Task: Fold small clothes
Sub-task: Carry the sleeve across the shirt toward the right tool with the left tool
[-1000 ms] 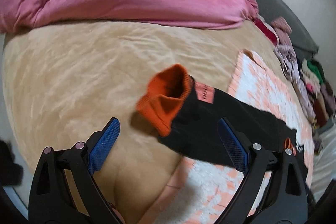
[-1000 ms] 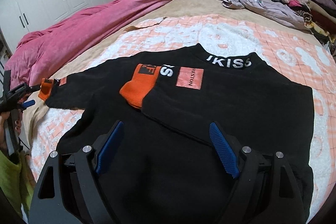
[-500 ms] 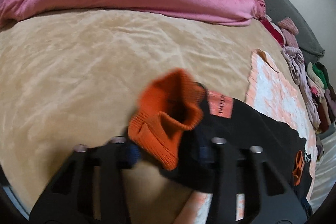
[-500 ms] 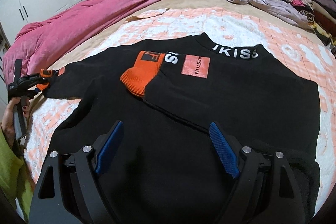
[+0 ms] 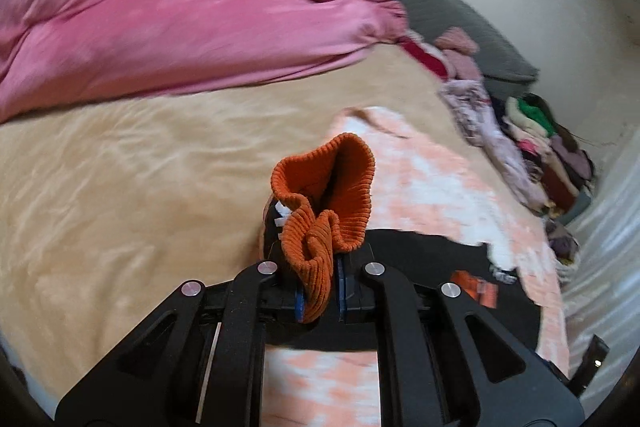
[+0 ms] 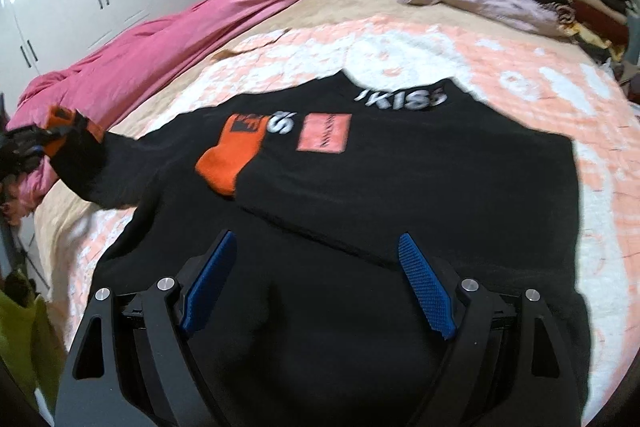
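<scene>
Black sweater point(image 6: 360, 207) with orange cuffs lies spread on a peach-and-white blanket point(image 6: 520, 75) on the bed. Left gripper point(image 5: 318, 291), jaws clamped on the orange cuff point(image 5: 320, 203), holds that sleeve raised off the bed at far left. Right gripper point(image 6: 318, 287) hovers wide open and empty over the near hem. Pink duvet point(image 6: 200, 27) lies far left.

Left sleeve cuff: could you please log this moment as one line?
left hand-held gripper shut on orange cuff | sleeve lifted off bed | right hand-held gripper open above black sweater
</scene>
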Available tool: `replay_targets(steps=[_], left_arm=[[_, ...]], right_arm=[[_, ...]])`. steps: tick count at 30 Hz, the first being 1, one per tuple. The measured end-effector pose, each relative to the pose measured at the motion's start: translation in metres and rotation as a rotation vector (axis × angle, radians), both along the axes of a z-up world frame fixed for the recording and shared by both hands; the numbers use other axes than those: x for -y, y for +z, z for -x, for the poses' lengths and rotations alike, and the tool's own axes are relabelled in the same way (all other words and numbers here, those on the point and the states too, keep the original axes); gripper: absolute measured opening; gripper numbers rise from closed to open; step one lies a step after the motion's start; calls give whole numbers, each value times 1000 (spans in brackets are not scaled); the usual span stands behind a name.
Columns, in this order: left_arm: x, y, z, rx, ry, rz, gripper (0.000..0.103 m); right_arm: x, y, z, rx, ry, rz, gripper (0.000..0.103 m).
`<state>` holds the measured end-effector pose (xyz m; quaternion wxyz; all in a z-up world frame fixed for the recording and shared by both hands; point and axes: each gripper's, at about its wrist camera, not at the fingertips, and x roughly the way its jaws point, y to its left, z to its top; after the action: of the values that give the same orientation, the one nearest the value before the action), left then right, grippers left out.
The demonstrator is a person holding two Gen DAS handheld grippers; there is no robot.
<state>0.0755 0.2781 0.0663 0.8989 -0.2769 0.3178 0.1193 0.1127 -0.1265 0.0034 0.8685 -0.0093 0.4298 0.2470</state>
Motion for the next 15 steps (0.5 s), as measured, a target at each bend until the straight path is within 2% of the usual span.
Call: replay_targets(steps=[6,15], left_arm=[[64,30,-25,45,-129,11,4],[173,39,-60,49,-342,47,4]], right_arm=[[35,17,-1,25,-62,-47,82],[87,35,1,46,-148,-141,82]])
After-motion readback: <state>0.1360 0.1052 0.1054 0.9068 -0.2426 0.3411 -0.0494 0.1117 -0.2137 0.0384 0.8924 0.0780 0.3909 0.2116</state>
